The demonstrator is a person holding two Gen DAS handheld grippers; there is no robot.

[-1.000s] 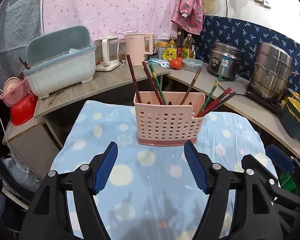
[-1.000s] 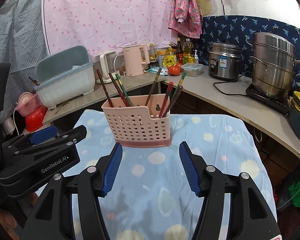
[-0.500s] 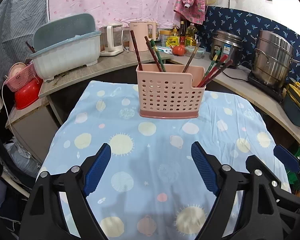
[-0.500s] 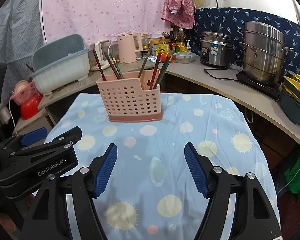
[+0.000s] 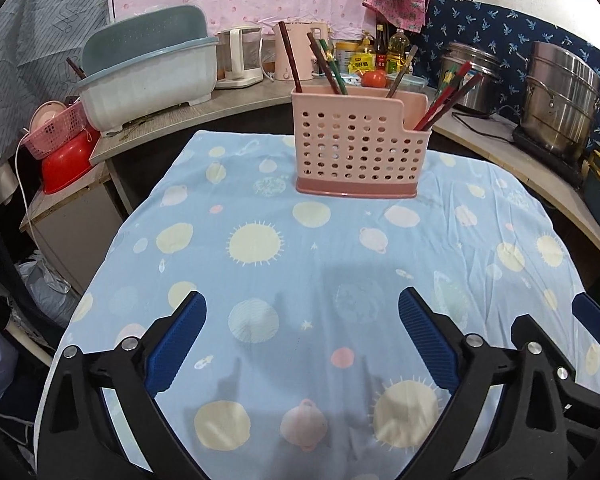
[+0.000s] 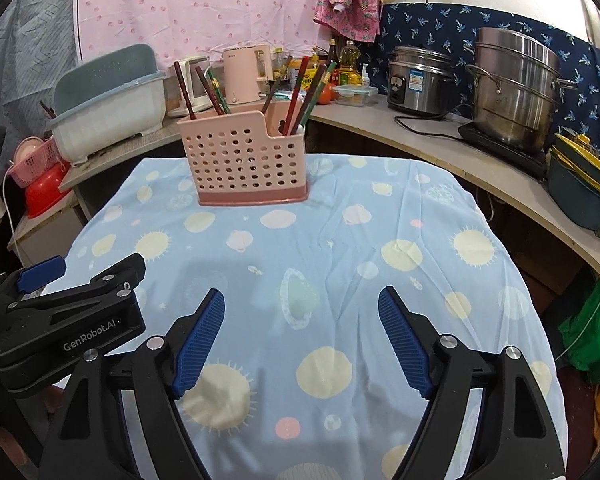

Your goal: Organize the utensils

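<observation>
1. The pink perforated utensil holder [image 5: 358,144] stands upright on the blue planet-print tablecloth [image 5: 260,280], near the far edge of the table, well apart from both tools.
2. Chopsticks [image 5: 446,98] stand inside it, in red, brown and green colours. Some lean left in the tall compartment, others lean right over the lower, cut-out side.
3. The left gripper [image 5: 302,340] has its jaws opening and already very wide. Nothing is between them, only the cloth below.
4. The right gripper [image 6: 300,338] is also opening its jaws and is empty.
5. The holder looks like thin, light plastic, stiff enough but easy to tip or slide on the soft cloth. I would hold it by one side wall near the rim.
6. The chopsticks seem light, rigid and smooth, so they may slip or turn between the pads. It is better to pinch one on the upper shaft, where it stands free above the rim.
</observation>
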